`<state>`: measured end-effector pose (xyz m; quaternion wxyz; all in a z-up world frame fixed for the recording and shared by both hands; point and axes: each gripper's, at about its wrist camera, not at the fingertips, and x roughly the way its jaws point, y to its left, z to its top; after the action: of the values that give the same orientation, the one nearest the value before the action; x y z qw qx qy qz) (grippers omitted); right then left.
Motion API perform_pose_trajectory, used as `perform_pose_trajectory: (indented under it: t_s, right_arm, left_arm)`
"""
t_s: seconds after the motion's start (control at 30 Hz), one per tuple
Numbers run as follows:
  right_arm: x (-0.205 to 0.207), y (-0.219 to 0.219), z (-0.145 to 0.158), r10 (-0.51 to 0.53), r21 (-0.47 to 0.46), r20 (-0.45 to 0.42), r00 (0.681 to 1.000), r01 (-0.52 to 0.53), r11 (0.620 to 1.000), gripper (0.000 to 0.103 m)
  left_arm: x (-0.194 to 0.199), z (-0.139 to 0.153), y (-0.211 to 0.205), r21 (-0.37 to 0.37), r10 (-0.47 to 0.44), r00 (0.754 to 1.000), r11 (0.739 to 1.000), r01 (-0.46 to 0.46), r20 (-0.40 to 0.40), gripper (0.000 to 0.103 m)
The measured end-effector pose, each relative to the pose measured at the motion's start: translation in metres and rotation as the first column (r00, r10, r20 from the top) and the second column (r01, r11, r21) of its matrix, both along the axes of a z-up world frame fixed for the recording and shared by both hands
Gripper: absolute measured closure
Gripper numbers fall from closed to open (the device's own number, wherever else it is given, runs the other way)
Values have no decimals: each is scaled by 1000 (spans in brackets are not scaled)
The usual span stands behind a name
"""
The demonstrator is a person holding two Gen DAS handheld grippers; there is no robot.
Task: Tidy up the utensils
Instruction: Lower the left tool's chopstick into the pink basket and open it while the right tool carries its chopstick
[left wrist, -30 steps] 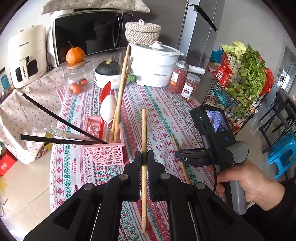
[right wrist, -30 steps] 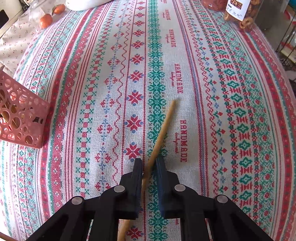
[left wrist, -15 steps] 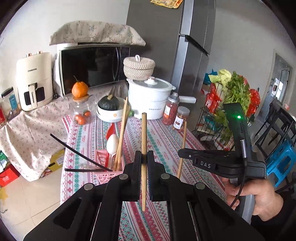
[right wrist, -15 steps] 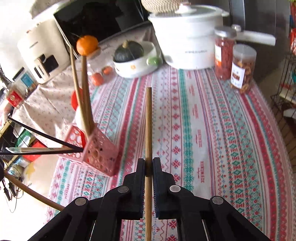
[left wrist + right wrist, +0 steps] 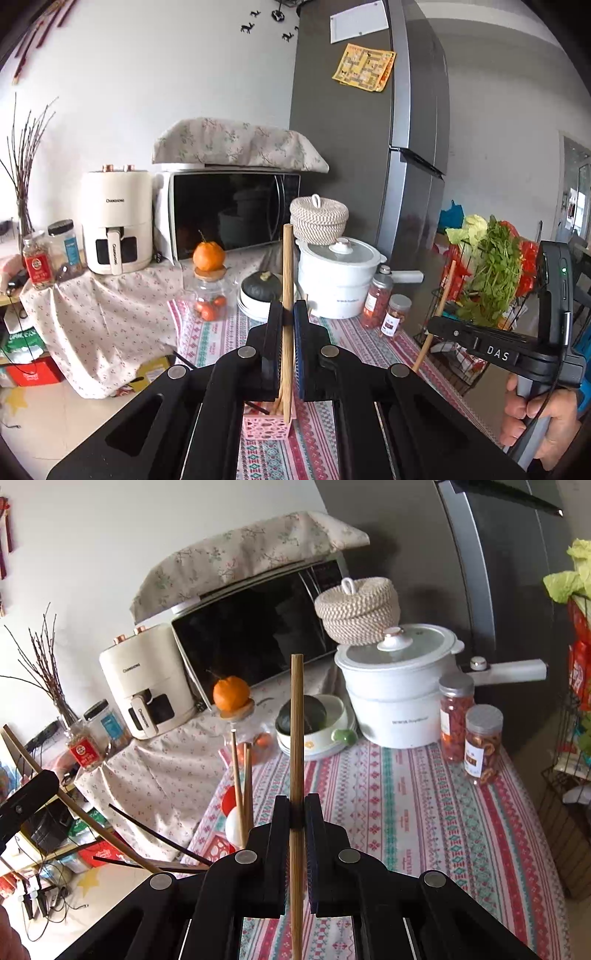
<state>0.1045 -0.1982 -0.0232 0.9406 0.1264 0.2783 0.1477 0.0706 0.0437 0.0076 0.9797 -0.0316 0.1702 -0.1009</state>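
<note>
Both tongs [image 5: 289,314] [image 5: 297,808] around upright chopsticks [image 5: 287,266] [image 5: 296,738]

Back wall: we see a microwave [image 5: 229,214] under a floral cloth [image 5: 236,144], beside our white air fryer [image 5: 116,225].
Table: a white pot [image 5: 399,686], two jars [image 5: 469,731] just beside it, a squash [image 5: 306,710] in a bowl.
Jar lid: an orange [image 5: 208,256].
Right: a grey fridge [image 5: 369,122].
</note>
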Motion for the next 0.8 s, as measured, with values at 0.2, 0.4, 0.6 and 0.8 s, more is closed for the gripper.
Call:
perform_pose_trajectory:
  t_s: [0.2,0.4,0.6,0.8]
  right_arm:
    - [8,5,0,7,18,17,1000,-8,1000,97]
    - [17,8,-7,8,25,-1,1000,-8,1000,97]
    - [20,6,-11,5,28,-15,1000,-4,1000,97]
    - [21,6,-13,7,22,-22,1000,-7,1000,97]
  left_arm:
    - [25,-12,-4,12,55,997,998,-55,55,98]
    - [62,-43,-7,8,95,994,995,-95,-59,98]
    - [80,-65,-13,12,95,987,995,-94,-128,98]
    - [100,-83,-13,20,106,970,994,-104,-219,97]
